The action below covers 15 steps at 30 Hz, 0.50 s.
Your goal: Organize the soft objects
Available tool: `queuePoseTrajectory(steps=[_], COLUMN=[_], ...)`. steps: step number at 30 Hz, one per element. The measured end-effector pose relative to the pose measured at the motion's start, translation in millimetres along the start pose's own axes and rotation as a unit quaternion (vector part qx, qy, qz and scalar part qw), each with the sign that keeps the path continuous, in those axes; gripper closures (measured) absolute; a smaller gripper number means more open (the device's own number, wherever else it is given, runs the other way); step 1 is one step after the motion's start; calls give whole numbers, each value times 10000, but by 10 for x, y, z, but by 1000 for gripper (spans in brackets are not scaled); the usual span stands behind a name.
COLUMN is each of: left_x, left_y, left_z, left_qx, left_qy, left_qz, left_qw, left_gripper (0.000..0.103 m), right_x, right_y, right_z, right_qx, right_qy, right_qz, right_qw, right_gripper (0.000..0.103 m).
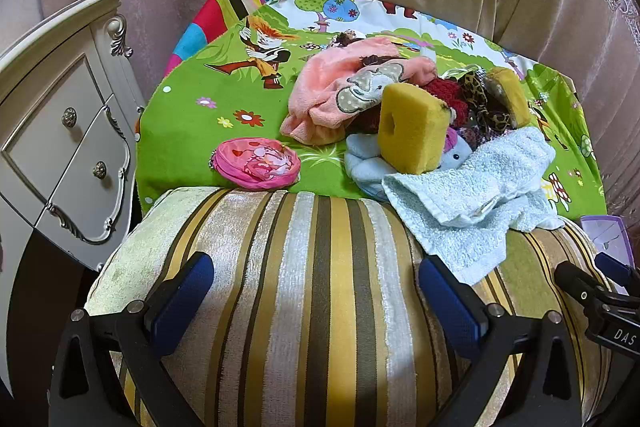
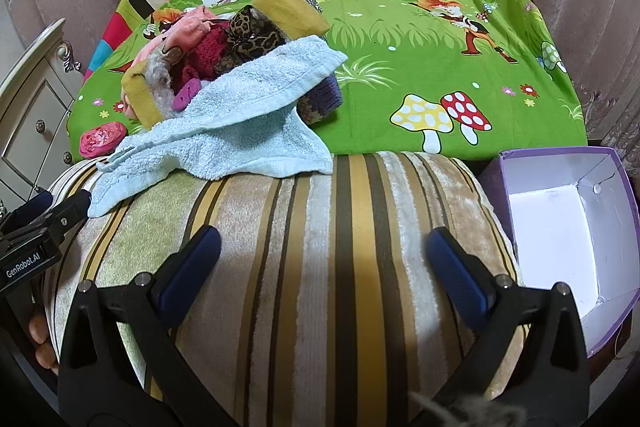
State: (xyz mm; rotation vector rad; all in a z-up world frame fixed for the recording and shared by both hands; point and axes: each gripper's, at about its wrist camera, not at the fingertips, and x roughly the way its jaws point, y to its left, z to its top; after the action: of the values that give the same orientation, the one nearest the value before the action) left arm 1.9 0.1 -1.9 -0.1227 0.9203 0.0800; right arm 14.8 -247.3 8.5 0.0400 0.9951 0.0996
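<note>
Striped velvet fills the foreground of both views: a cushion point(image 1: 320, 287) in gold, brown and cream lies directly under the left gripper point(image 1: 316, 287) and the right gripper point(image 2: 324, 263). Both sets of jaws stand wide apart with nothing between them.

The soft objects sit ahead of the jaws, heaped on a green cartoon-print sheet point(image 2: 400, 67). A pale blue towel point(image 1: 472, 187) drapes off the heap onto the cushion's far edge, its corner ending just beside the left gripper's right-hand finger point(image 1: 448, 307). Behind it a yellow sponge point(image 1: 412, 131) stands on edge against a pink elephant-print cloth point(image 1: 340, 87), with a second sponge point(image 1: 508, 95) further back. A round pink pouch point(image 1: 256, 163) lies apart to the left, touching the cushion edge.

An open purple box point(image 2: 568, 227) sits right of the cushion, cut off in the left wrist view. Dark red and leopard-print pieces are half buried in the heap and hard to identify.
</note>
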Motion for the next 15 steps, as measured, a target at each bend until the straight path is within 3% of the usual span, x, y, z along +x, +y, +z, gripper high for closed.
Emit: queuePoseTrajectory(steps=[15], left_x=[-4], left_y=[0], left_z=[2], left_qx=[4], left_qy=[-10], left_qz=[6], left_qw=[10000], left_gripper=[0], right_x=[-10], right_y=[0], right_z=[-7], right_qx=[11], right_qy=[-44], right_qz=[3], right_qw=[10000], right_gripper=[0])
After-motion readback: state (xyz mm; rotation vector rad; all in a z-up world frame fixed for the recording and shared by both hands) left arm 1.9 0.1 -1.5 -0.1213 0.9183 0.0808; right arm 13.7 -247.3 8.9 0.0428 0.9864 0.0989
